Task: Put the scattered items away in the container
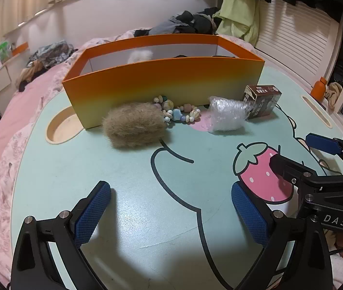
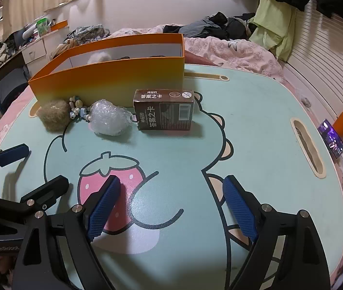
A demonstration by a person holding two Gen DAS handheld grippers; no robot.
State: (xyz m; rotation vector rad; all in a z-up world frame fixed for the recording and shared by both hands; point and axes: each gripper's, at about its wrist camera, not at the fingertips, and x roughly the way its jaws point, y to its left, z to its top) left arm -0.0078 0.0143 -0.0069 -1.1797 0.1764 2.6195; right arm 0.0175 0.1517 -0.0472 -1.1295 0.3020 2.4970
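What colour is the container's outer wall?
Orange fading to yellow toward the base on the container; clearest in the left wrist view.

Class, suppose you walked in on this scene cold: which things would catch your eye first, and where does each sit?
First, the tall orange box standing at the far side of the mint-green table. Along its front wall lie a brown furry pouch, a beaded bracelet, a wad of bubble wrap and a brown card box. Nearer, the left gripper and right gripper stand open and empty over a printed strawberry.
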